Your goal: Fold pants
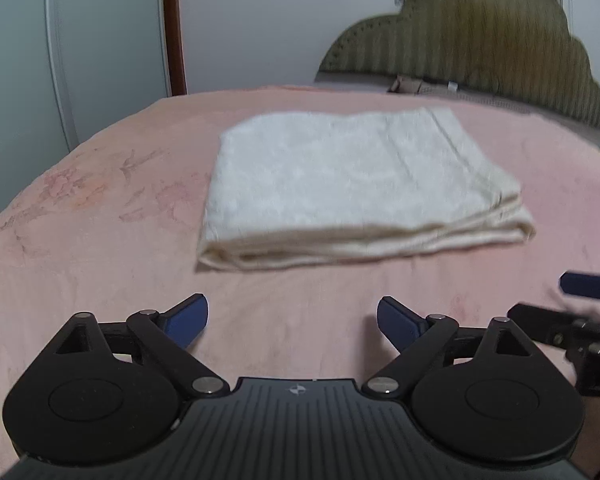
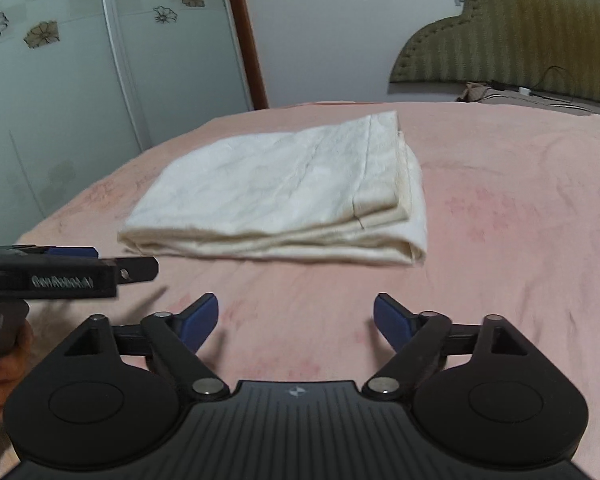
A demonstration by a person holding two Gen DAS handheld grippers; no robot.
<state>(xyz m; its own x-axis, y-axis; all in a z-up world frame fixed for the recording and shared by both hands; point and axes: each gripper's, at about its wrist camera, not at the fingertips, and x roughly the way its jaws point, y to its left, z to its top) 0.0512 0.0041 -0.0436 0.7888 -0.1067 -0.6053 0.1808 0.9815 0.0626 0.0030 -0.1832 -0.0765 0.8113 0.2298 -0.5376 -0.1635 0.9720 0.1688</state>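
Note:
The cream-white pants (image 1: 352,188) lie folded into a thick rectangle on the pink bed cover (image 1: 100,208); in the right wrist view the pants (image 2: 284,196) show stacked layers along the near edge. My left gripper (image 1: 292,320) stands open over bare cover, a short way in front of the pants, with nothing between its blue pads. My right gripper (image 2: 296,318) is open too, also short of the pants and holding nothing. Each gripper appears at the edge of the other's view: the right gripper (image 1: 580,312) at the right, the left gripper (image 2: 72,272) at the left, held by a hand (image 2: 0,364).
A padded olive headboard (image 1: 480,48) rises behind the bed at the right. A wardrobe with flower-patterned doors (image 2: 80,60) and a brown door frame (image 2: 246,40) stand at the left. A cable and small items (image 2: 520,92) lie near the headboard.

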